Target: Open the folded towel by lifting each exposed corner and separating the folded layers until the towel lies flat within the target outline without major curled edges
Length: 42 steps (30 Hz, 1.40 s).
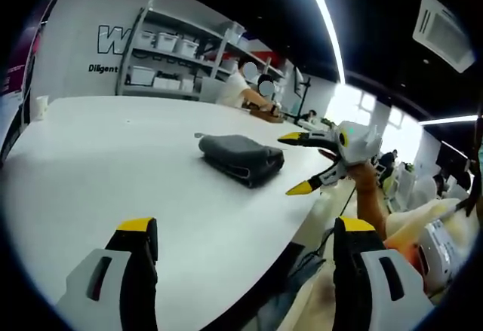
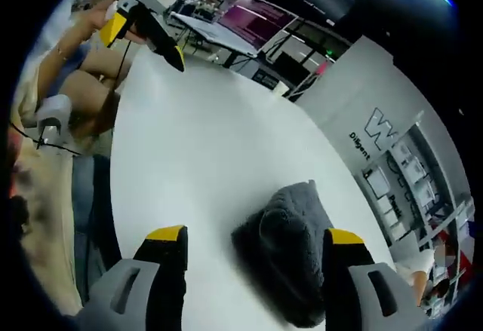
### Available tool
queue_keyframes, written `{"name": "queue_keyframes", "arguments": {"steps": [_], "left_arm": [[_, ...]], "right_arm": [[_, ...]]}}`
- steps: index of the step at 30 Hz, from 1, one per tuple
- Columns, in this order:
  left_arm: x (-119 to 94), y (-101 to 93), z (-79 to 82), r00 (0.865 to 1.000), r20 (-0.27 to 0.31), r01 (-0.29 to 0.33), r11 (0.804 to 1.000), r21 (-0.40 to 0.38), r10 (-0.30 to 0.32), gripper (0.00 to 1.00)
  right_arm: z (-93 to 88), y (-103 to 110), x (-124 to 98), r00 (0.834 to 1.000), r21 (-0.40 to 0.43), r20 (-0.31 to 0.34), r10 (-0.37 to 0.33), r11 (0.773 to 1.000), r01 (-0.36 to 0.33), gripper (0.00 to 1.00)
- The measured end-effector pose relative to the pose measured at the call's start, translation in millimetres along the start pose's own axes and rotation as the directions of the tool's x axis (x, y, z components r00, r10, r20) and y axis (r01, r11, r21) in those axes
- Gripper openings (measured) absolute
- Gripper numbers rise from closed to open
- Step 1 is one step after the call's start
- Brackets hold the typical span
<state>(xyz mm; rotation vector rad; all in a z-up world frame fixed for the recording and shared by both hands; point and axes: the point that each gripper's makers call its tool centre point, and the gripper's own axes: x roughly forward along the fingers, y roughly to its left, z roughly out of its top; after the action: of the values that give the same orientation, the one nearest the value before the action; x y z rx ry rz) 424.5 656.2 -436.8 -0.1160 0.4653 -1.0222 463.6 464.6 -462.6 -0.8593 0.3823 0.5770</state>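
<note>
Two yellow-tipped jaws of the left hand-held gripper [image 1: 243, 233] rise from the bottom of the left gripper view, spread wide apart with nothing between them, poised over the near edge of the white surface [image 1: 113, 165]. On that surface, well ahead of the jaws, lies the dark grey towel [image 1: 241, 158], folded into a thick bundle with its stacked layers showing along the near side. Just beside the towel's right end, the right hand-held gripper [image 1: 302, 163] comes in from the right, held in a person's hand [image 1: 361, 173]; its two yellow-tipped jaws stand open, one above the other, close to the towel but not touching it. Behind the surface stands a grey shelf rack [image 1: 177, 56] loaded with white bins against a white wall with dark lettering, and a person in a white top [image 1: 240, 88] sits at the far side. In the right gripper view, the right hand-held gripper [image 2: 253, 242] shows its own jaws parted, empty, with the towel [image 2: 293, 248] lying on the white surface [image 2: 211, 142] between them and a little toward the right-hand jaw, which hides part of its edge; whether that jaw touches the cloth cannot be told. At the top left the left hand-held gripper [image 2: 143, 29] hangs over the far edge of the surface, jaws open, well apart from the towel
</note>
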Motion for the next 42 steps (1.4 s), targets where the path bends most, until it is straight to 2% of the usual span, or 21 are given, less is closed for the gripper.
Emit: {"name": "queue_keyframes", "arguments": {"steps": [4,8,14,17,20,23,30,37,42], "left_arm": [[-1.7,-0.3,0.8,1.0,0.002,0.0,1.0,0.004,0.0,0.95],[-3.6,1.3,2.3,1.0,0.009,-0.003,1.0,0.001,0.003,0.95],[-5.0,3.6,4.5,1.0,0.014,-0.007,1.0,0.0,0.007,0.95],[-4.3,2.3,3.6,1.0,0.012,-0.004,1.0,-0.002,0.004,0.94],[-3.2,1.2,3.1,1.0,0.01,-0.004,1.0,0.0,0.004,0.94],[-1.6,0.4,1.7,1.0,0.006,-0.005,1.0,0.0,0.005,0.94],[0.5,-1.4,-1.0,1.0,-0.003,-0.005,1.0,0.002,0.005,0.94],[1.2,-0.3,-1.9,1.0,-0.007,-0.006,1.0,-0.002,0.006,0.94],[-0.7,-0.3,-1.3,1.0,-0.005,-0.011,1.0,0.001,0.011,0.94]], "right_arm": [[3.4,-5.9,17.4,1.0,0.001,0.003,0.013,1.0,-0.013,0.64],[3.1,-12.5,26.5,1.0,0.027,0.015,0.006,1.0,-0.006,0.45],[-0.3,-14.4,33.8,1.0,0.049,0.023,0.012,0.999,-0.013,0.25],[-2.3,-18.6,35.7,1.0,0.044,0.024,-0.006,0.999,0.004,0.1],[-2.3,-21.2,36.0,0.999,0.051,0.042,-0.011,0.999,0.009,0.06],[0.0,-15.7,35.6,0.998,0.061,0.057,0.012,0.998,-0.016,0.05],[4.3,-12.0,37.0,0.998,0.034,0.058,0.021,0.999,-0.023,0.04],[24.4,-12.0,41.0,0.996,0.039,0.09,0.021,0.999,-0.025,0.03],[36.9,2.1,42.5,0.993,0.026,0.109,0.041,0.999,-0.044,0.03]]}}
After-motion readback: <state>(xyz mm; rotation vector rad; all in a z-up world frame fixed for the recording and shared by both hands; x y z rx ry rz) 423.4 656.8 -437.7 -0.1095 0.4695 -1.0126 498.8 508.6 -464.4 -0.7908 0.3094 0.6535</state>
